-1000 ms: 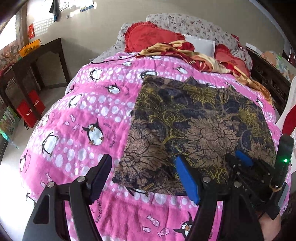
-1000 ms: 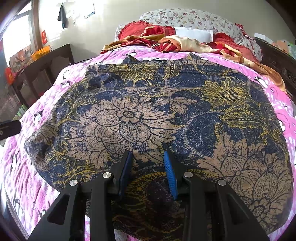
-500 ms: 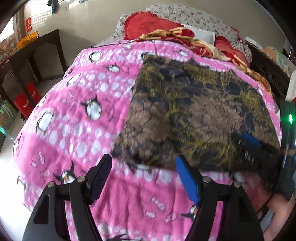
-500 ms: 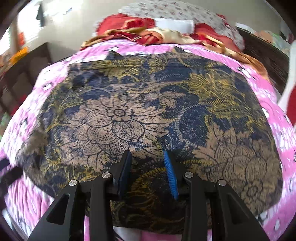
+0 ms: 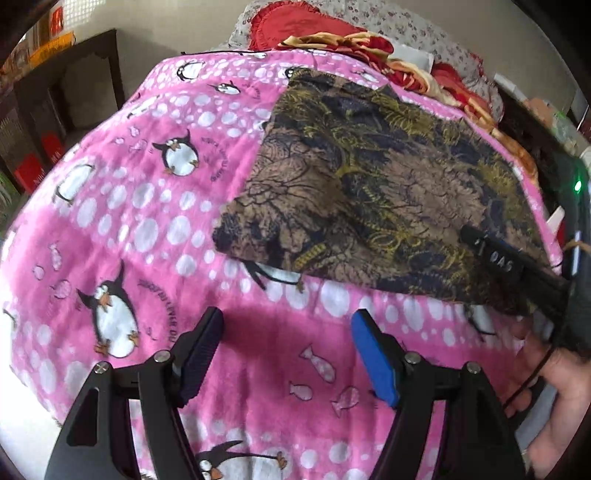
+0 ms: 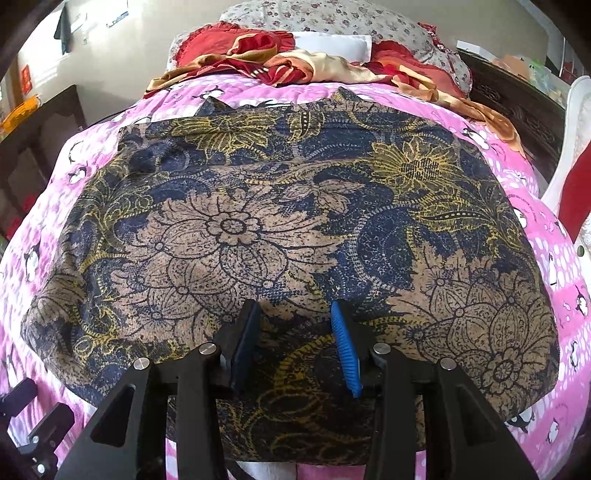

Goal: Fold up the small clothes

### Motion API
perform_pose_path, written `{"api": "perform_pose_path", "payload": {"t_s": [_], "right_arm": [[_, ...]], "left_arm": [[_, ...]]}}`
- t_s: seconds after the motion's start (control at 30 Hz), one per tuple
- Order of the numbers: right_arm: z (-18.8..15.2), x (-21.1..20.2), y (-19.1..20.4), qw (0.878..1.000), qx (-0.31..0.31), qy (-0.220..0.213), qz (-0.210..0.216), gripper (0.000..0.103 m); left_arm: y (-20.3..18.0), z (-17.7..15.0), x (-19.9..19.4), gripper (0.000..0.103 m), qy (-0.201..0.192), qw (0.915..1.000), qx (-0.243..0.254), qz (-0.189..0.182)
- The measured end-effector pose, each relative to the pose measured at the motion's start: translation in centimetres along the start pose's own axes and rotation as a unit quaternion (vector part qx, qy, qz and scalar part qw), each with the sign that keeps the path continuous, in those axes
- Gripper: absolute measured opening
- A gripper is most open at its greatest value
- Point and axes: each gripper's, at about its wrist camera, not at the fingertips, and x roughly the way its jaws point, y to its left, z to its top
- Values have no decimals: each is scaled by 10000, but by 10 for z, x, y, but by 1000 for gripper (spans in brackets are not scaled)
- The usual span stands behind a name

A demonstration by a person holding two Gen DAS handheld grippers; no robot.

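Note:
A dark blue, tan and yellow floral garment (image 6: 295, 236) lies spread flat on a pink penguin blanket (image 5: 147, 206). It also shows in the left wrist view (image 5: 369, 192), up and to the right. My left gripper (image 5: 288, 350) is open and empty over the bare blanket, short of the garment's near left corner. My right gripper (image 6: 295, 343) is open, its fingers over the garment's near edge at the middle, with cloth lying between them. The right gripper also shows at the right edge of the left wrist view (image 5: 517, 266).
Red and gold crumpled cloths (image 6: 280, 62) and floral pillows (image 6: 332, 18) lie at the bed's head. A dark wooden table (image 5: 66, 92) stands to the left. A dark wooden headboard (image 6: 517, 110) stands to the right. The floor lies below the bed's left edge.
My left gripper has pulled back toward me and off the garment's corner, now over bare blanket. My right gripper has held its place at the garment's near edge. Both stayed open.

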Motion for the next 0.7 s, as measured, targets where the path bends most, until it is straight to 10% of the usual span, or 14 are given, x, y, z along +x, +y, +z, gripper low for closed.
{"api": "perform_pose_path", "payload": {"t_s": [0.17,0.37,0.7], "right_arm": [[-3,-1,0,9999,-121,-87,37,32],[-13,-1,-6,9979,-203,-504,351,34],[-13,1,-3,9976,-246,-536,375,37]], "left_arm": [[22,3,4,80,24,9910,-540,-1228],[52,17,20,83,104,9574,-1500,-2464],[40,50,41,77,302,9263,-1768,-3314]]}}
